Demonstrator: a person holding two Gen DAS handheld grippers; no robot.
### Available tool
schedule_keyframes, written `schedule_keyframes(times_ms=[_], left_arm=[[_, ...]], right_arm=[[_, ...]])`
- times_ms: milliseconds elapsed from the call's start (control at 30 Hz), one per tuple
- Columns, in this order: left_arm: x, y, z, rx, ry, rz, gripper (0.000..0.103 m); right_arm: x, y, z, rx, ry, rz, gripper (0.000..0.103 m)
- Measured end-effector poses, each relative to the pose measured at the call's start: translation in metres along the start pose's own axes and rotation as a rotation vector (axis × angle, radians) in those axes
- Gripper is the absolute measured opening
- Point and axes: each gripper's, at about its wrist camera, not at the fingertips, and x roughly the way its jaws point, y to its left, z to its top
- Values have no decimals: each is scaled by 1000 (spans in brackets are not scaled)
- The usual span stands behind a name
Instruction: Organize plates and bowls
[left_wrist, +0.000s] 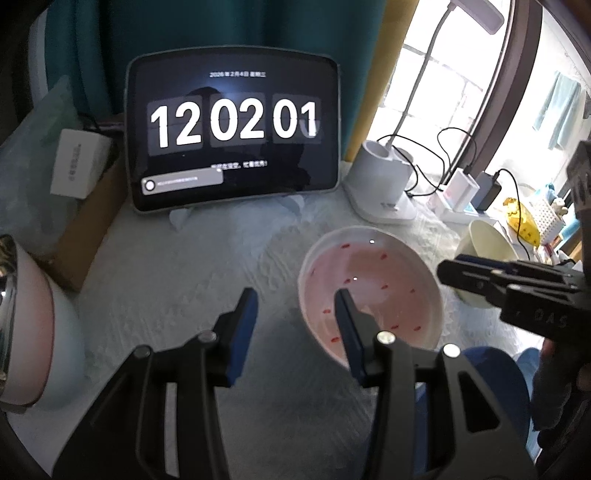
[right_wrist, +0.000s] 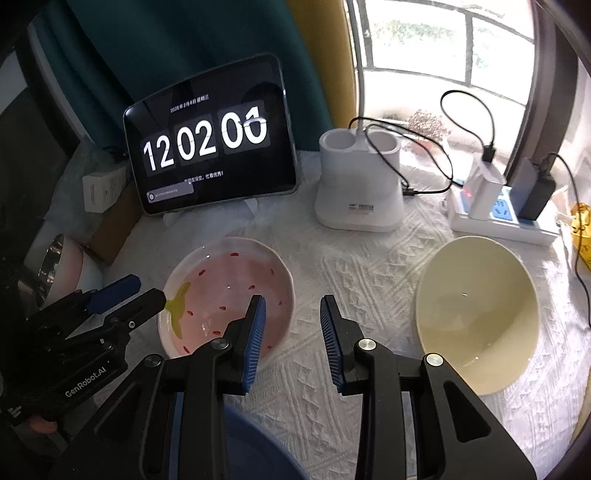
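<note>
White textured bench (right_wrist: 369, 266): both my tongs, left (left_wrist: 295, 328) and right (right_wrist: 293, 341), part-open and empty; I should straddle the pink strawberry-patterned ceramic plate (right_wrist: 236, 280) rim squarely.

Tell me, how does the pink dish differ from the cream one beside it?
The pink bowl is shallow, speckled with red marks and a green leaf shape; the cream bowl is deeper and plain. Pink sits nearer the tablet clock, cream nearer the power strip. Both rest empty on the white cloth.
</note>
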Motion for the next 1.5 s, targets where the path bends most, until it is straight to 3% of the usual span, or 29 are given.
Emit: schedule_keyframes(times_ms=[467,633,867,1000,1500], left_arm=[[15,-8,-3,48,27,-82,44],[22,-4,-4,36,46,-77,32],[22,-9,-5,51,35,-74,25],[21,-11,-4,58,29,-66,25],[-14,-14,2,63,-81,-46,25]], right_arm=[[31,-9,6,30,159,82,32],[37,-2,8,15,194,128,32],[41,13,7,-62,223,74,32],[45,22,6,-110,225,-1,32],[22,26,10,-96,111,11,32]])
